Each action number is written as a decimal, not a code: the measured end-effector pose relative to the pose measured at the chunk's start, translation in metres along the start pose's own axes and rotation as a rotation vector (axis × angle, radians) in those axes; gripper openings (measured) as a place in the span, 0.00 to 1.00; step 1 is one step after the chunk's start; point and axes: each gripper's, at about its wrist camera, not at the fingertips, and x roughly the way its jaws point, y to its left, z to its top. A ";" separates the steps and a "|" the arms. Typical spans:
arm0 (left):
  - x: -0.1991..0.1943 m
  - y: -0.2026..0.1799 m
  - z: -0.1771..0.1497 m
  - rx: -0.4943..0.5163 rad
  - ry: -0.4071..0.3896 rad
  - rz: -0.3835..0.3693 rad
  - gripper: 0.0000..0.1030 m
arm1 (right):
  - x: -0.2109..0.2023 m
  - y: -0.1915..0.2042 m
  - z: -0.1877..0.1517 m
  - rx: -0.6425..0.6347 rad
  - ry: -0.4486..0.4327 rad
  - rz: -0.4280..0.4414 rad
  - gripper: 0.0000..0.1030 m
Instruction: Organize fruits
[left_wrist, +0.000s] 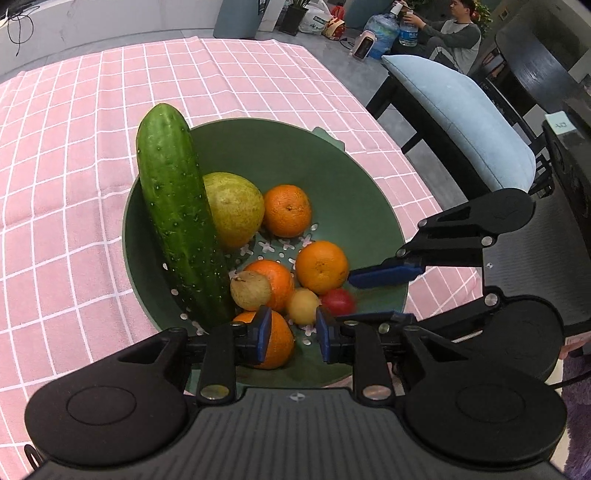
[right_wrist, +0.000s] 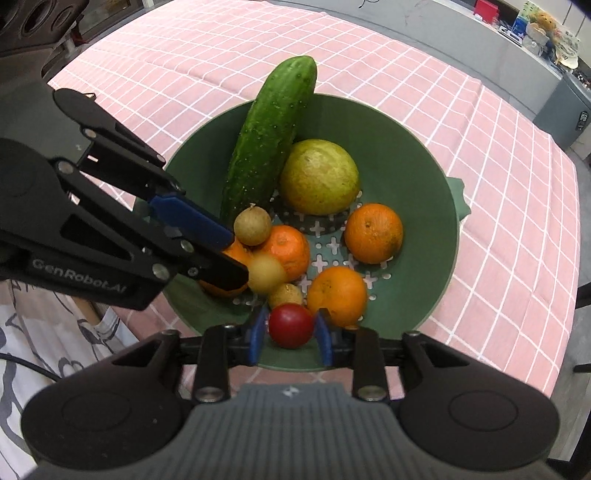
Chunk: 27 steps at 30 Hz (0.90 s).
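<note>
Partly hidden: the nearest orange (left_wrist: 275, 341) is screened by the left gripper (left_wrist: 291, 334) in the left wrist view and by the same gripper's fingers in the right wrist view; a pale round fruit (right_wrist: 266, 273) beside it is blurred in both views and cannot be identified. Container: one green colander bowl (left_wrist: 354, 192), perforated at the base, standing on a pink checked tablecloth (left_wrist: 74, 147). Contents: one cucumber (left_wrist: 177, 214); one large yellow-green fruit (left_wrist: 236, 208); four oranges in all, among them one at the far side (left_wrist: 287, 210) and one near the right gripper (left_wrist: 322, 266); small brownish round fruits, one (right_wrist: 253, 225) resting on an orange; one red tomato (right_wrist: 291, 325). Orientation: the cucumber is propped steeply, its long axis rising from the bowl's base, its upper end leaning over the far rim, its side touching the large yellow-green fruit. Left gripper: jaws parted, empty, poised over the nearest orange. Right gripper (right_wrist: 291, 334): jaws parted on either side of the tomato; whether the pads touch it cannot be told. Background: a seated person (left_wrist: 454, 29) and a blue cushion (left_wrist: 461, 110) beyond the table.
</note>
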 end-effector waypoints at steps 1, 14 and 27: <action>0.000 0.000 0.000 -0.004 0.000 -0.002 0.31 | -0.002 0.001 0.000 0.002 -0.006 -0.003 0.32; -0.089 -0.023 -0.017 0.134 -0.226 0.194 0.46 | -0.077 0.029 0.007 0.037 -0.229 -0.138 0.47; -0.166 -0.028 -0.080 0.134 -0.519 0.415 0.71 | -0.127 0.096 -0.032 0.328 -0.596 -0.239 0.70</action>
